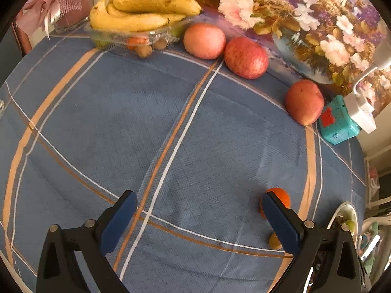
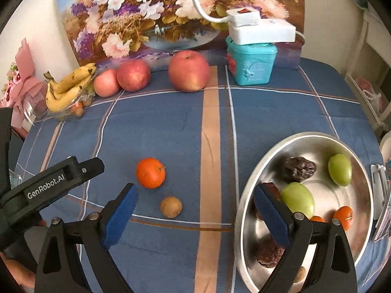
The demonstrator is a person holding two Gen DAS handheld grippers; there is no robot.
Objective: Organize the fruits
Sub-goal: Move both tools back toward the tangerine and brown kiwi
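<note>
Both grippers held low over the blue plaid tablecloth (image 2: 171, 131). Right gripper (image 2: 195, 202): fingers spread wide, nothing between them; left finger beside the small brown fruit (image 2: 171, 207), right finger over the rim of the steel bowl (image 2: 246, 195). Left gripper (image 1: 199, 211): also spread wide and empty, hanging above bare cloth, its right finger partly covering the tangerine (image 1: 281, 195).

Seen from the right wrist, the tangerine (image 2: 150, 172) sits on the cloth just up-left of the brown fruit, apart from it. Bowl holds two green fruits (image 2: 297, 199), dark wrinkled fruits (image 2: 297, 168) and small orange ones (image 2: 344, 217).

Along the back, against the flower painting (image 2: 151, 19): three red apples (image 2: 188, 70) in a row, bananas (image 2: 67, 88) on a clear plastic tray (image 1: 136, 35), a teal box (image 2: 251, 67) with a white device on top.
</note>
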